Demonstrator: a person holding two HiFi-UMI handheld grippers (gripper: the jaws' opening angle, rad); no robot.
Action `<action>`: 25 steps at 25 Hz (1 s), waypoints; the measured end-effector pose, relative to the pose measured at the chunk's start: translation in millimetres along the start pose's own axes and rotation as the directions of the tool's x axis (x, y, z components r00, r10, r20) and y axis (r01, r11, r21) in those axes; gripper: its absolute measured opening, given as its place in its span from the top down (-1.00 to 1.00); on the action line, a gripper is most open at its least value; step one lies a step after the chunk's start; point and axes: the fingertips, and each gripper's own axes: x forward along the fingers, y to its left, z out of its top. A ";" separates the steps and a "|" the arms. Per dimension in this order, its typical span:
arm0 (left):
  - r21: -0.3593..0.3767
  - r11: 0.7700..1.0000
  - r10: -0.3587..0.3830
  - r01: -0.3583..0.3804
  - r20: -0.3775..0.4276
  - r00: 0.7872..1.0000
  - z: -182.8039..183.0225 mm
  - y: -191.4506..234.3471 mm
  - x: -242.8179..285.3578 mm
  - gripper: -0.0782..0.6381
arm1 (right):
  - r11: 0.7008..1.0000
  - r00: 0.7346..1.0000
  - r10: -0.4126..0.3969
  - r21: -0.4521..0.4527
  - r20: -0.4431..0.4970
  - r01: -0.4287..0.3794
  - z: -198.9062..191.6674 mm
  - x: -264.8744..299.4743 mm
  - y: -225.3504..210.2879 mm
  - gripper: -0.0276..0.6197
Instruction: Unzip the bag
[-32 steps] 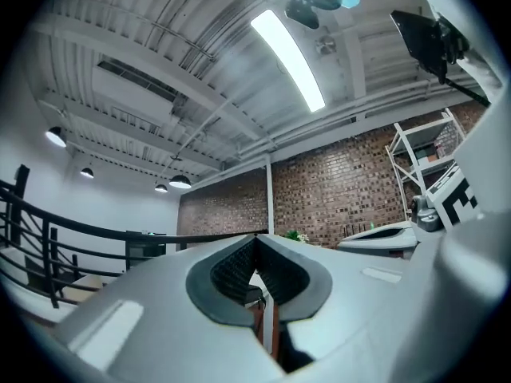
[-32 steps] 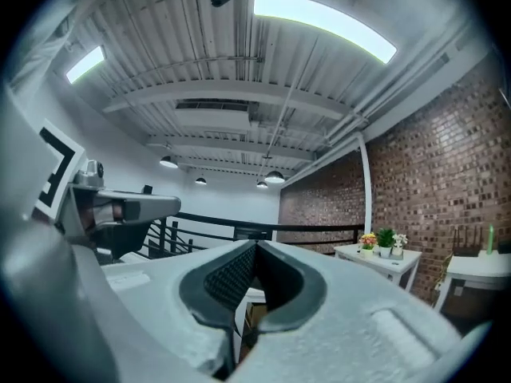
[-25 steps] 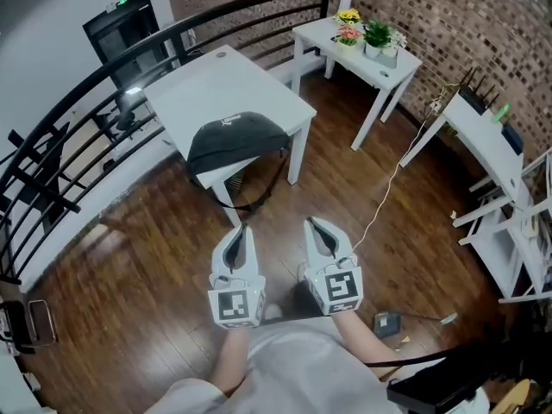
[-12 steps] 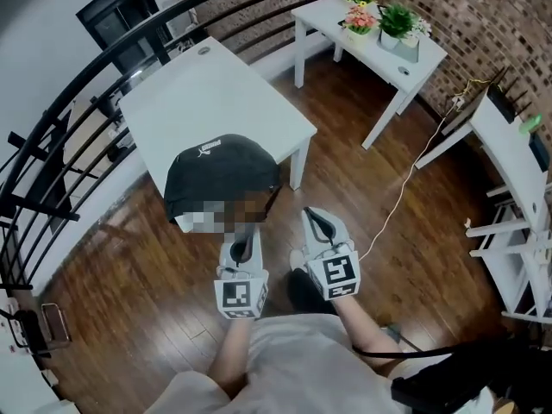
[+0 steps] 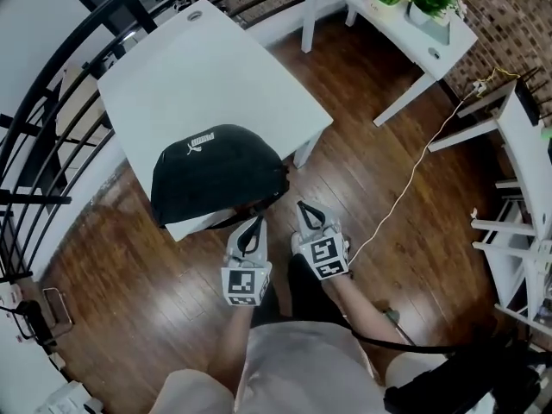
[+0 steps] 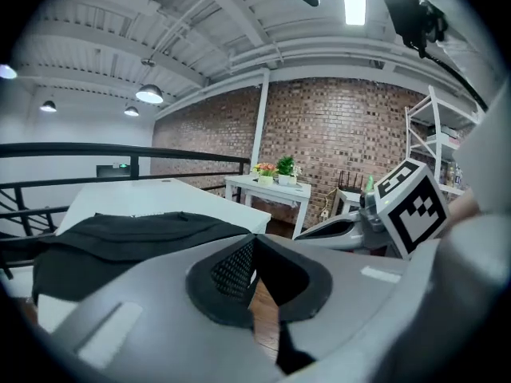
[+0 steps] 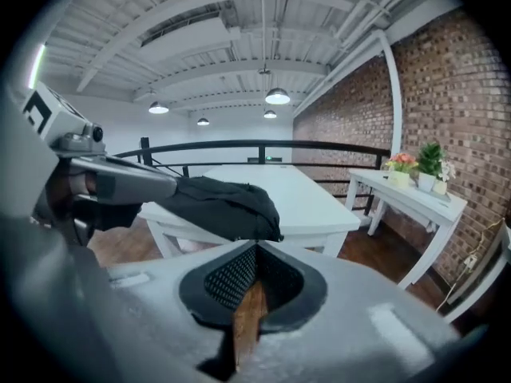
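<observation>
One bag point(image 5: 216, 171); left tongs point(image 5: 255, 223), right tongs point(image 5: 304, 208), both closed

The bag point(image 5: 216, 172) is presenting as black cloth, matt and soft, creasing along its edges, with a small white printed logo. The table point(image 5: 207, 67) under it is showing a smooth white painted top with a low sheen. The floor point(image 5: 129, 274) is reading as dark wood boards, polished and reflecting light in patches. The left gripper point(image 5: 256, 222) and right gripper point(image 5: 304, 208) are showing grey moulded plastic shells, matt and faintly grainy. Their pads point(image 6: 231, 268) are looking black and rubbery, with a fine dimpled grid. The railing point(image 7: 319, 144) is appearing as black painted metal. The wall point(image 6: 343, 134) is showing rough, unglazed brick.
</observation>
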 end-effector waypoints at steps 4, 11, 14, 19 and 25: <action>0.003 0.999 -0.052 0.052 -0.036 0.998 -21.5 9.9 16.7 0.73 | 1.000 0.995 0.019 -0.018 -0.097 -0.021 -38.4 41.3 4.0 0.62; 0.015 0.996 -0.089 0.090 -0.081 0.993 -38.6 19.5 26.6 0.73 | 0.995 0.994 -0.063 -0.086 -0.094 0.055 -47.0 87.0 -7.9 0.57; 0.007 0.993 -0.113 0.114 -0.105 0.988 -47.7 21.4 28.0 0.58 | 0.993 0.997 -0.027 -0.116 -0.075 0.018 -39.9 96.5 -7.5 0.67; -0.037 0.986 -0.164 0.161 -0.122 0.979 -57.1 16.8 28.5 0.41 | 0.992 0.983 0.119 -0.034 -0.138 -0.125 -20.2 81.7 0.8 0.77; -0.044 0.983 -0.182 0.178 -0.095 0.979 -42.9 9.3 32.3 0.37 | 0.977 0.954 0.211 0.069 -0.214 -0.200 22.8 51.9 13.6 0.77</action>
